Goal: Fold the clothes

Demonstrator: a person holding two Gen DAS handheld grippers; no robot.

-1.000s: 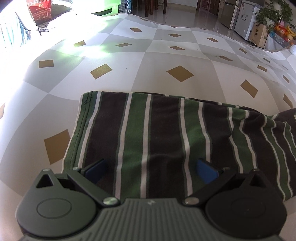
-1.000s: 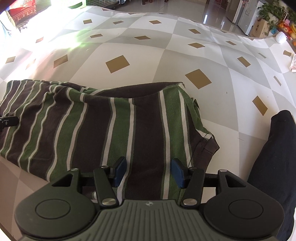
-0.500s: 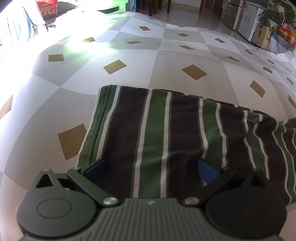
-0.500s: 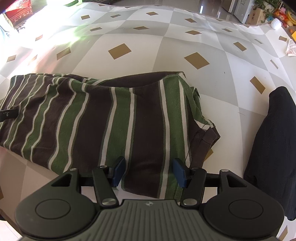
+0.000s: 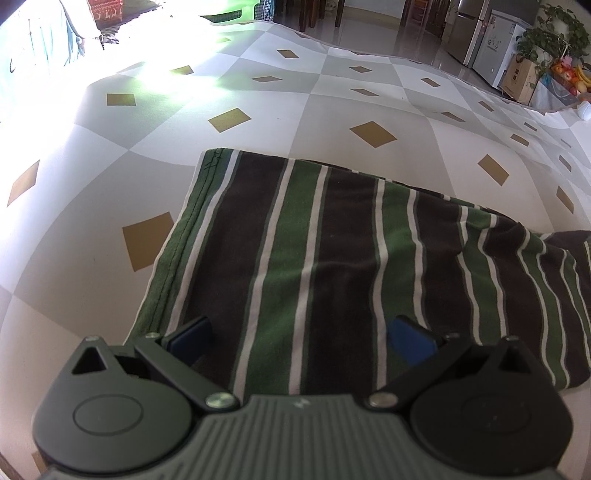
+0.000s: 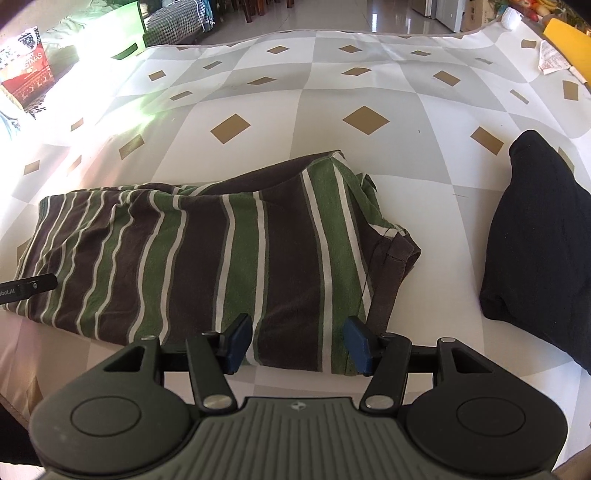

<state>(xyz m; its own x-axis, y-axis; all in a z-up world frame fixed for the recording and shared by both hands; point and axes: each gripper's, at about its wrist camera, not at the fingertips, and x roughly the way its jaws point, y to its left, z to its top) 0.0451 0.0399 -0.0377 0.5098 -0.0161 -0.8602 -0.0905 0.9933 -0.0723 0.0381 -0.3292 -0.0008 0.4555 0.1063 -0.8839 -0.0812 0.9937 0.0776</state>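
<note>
A folded shirt [image 5: 332, 258] with green, brown and white stripes lies flat on the checked tablecloth [image 5: 332, 110]. My left gripper [image 5: 301, 338] hovers over its near edge, close to the left hem, jaws wide open, nothing gripped. The shirt [image 6: 207, 258] fills the middle of the right wrist view, a sleeve bunched at its right end. Over its near right corner hangs my right gripper [image 6: 298, 345], jaws about half apart and open, pads straddling the cloth without pressing it. A black part of the left gripper [image 6: 27, 288] pokes in at the shirt's left edge.
A black garment [image 6: 535, 240] lies right of the shirt. A yellow object [image 6: 569, 40], a paper slip [image 6: 552, 61] and a small white item [image 6: 511, 16] sit at the far right corner. Beyond the table are a fridge [image 5: 476, 33], plants and chairs.
Both grippers have drawn back towards the table's near side. The shirt's near edge now shows in the right wrist view, and its left hem sits further right in the left view. Jaws unchanged.
</note>
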